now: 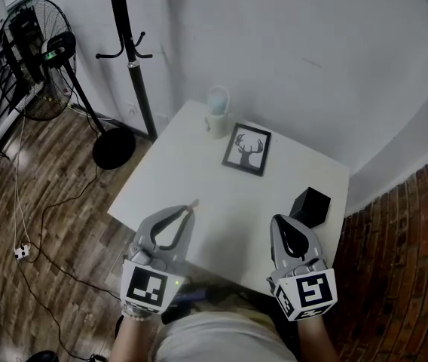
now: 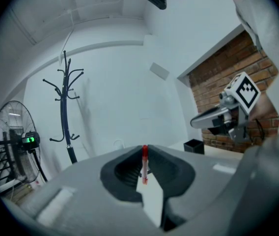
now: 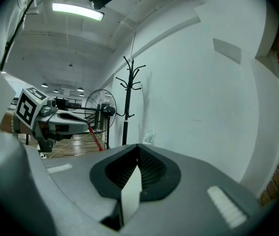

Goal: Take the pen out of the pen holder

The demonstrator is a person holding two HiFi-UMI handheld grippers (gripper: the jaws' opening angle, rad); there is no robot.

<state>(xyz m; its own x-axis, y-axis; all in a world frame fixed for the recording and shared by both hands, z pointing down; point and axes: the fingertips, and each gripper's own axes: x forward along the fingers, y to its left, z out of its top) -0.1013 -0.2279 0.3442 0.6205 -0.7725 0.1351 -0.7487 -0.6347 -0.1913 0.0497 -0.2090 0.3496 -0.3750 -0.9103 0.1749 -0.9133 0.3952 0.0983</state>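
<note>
- Near edge, left: your left tongs [image 1: 187, 210], clamped on the red pen [image 2: 144, 162], over the tabletop [image 1: 199, 173].
- Near edge, right: your right tongs [image 1: 282, 222], closed with nothing between them.
- Right edge: black pen holder [image 1: 310, 205], well apart from the pen.
- Far side: picture frame [image 1: 247, 149], then white mug [image 1: 216, 119].
- Step: removal looks done.
- Next: probably lower the pen gently and release.

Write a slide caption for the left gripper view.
Left gripper shut on a red pen, the black pen holder and right gripper beyond.
</note>
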